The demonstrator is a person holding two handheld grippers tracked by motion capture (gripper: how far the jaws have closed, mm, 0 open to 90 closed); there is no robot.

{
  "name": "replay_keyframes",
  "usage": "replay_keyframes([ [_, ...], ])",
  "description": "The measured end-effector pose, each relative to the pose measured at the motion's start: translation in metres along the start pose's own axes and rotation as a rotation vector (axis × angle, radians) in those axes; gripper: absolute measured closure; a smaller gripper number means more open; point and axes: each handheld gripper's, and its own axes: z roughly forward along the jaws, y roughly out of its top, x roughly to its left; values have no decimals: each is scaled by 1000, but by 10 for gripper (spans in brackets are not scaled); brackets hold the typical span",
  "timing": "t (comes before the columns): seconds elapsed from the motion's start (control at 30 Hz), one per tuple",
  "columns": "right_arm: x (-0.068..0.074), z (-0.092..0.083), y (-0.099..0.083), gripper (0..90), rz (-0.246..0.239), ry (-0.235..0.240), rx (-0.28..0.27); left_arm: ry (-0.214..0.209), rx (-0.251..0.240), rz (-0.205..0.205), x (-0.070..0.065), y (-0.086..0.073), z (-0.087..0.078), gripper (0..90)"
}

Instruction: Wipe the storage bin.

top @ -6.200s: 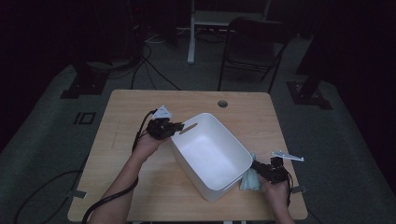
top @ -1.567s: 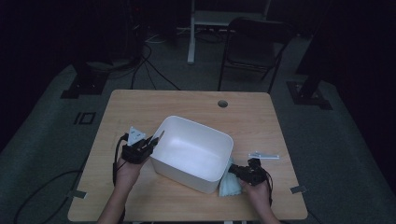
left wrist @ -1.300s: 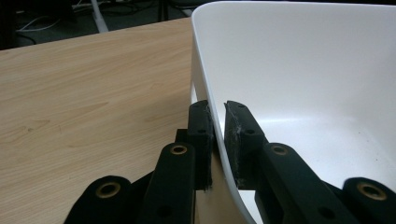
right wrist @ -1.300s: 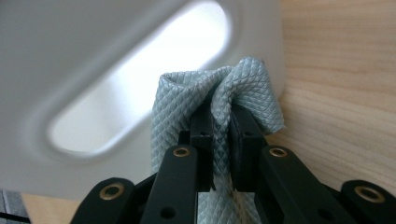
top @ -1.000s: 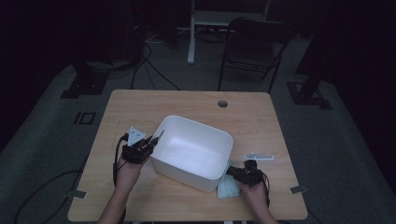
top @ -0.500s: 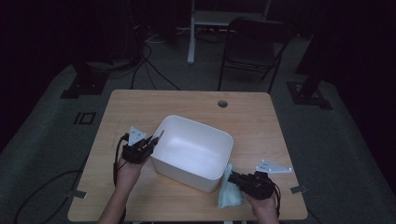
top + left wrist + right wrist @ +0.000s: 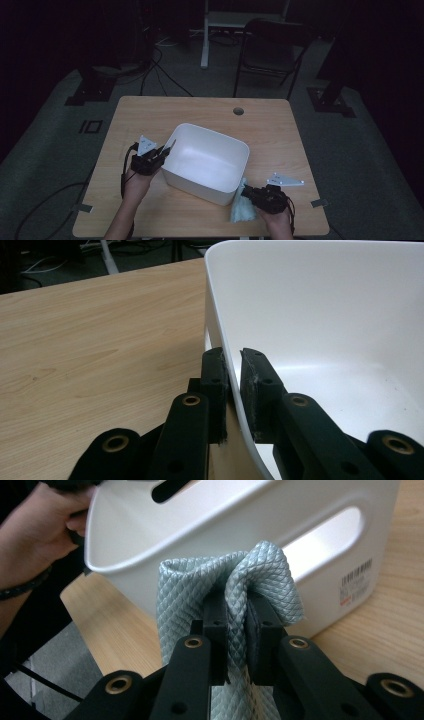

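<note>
A white plastic bin (image 7: 207, 160) stands near the middle of the wooden table (image 7: 150, 107), turned at an angle to the table's edges. The left gripper (image 7: 161, 152) is at the bin's left wall: in the left gripper view, the left gripper (image 7: 233, 390) has its two black jaws closed on the thin white rim (image 7: 220, 335), one pad outside the wall and the other inside, both pressing the plastic. The person's left hand (image 7: 136, 180) holds that gripper from below, just beside the bin's near-left corner.

The right gripper (image 7: 246, 191) sits at the bin's near-right corner, close to the front edge of the table. Its jaws are clamped on a pale blue-green cloth (image 7: 241, 207), which hangs from the jaw tips and drapes down onto the table just beside the bin's outer wall. In the right gripper view, the right gripper (image 7: 235, 625) pinches a bunched fold of the quilted, diamond-patterned cloth (image 7: 260, 575) between its pads; the fold rises above the jaws in front of the bin's side, near its slot handle (image 7: 325, 532) and a small barcode label (image 7: 356, 582). The cloth is outside the bin, not in it.
</note>
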Motion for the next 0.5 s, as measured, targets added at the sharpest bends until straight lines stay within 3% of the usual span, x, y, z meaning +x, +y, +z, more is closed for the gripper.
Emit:
replay_keyframes([
  [0.07,-3,5,-3,817,9,-18,25,-3,-1,-2,0,0,0,812],
  [0.13,-8,7,-5,817,37,5,15,-4,0,5,0,0,0,812],
  [0.2,-7,7,-4,817,12,-6,21,0,1,1,0,0,0,811],
  [0.4,-11,9,-5,816,29,1,17,2,1,0,0,0,0,811],
  [0.5,-11,8,-5,817,15,-10,21,4,2,1,0,0,0,811],
])
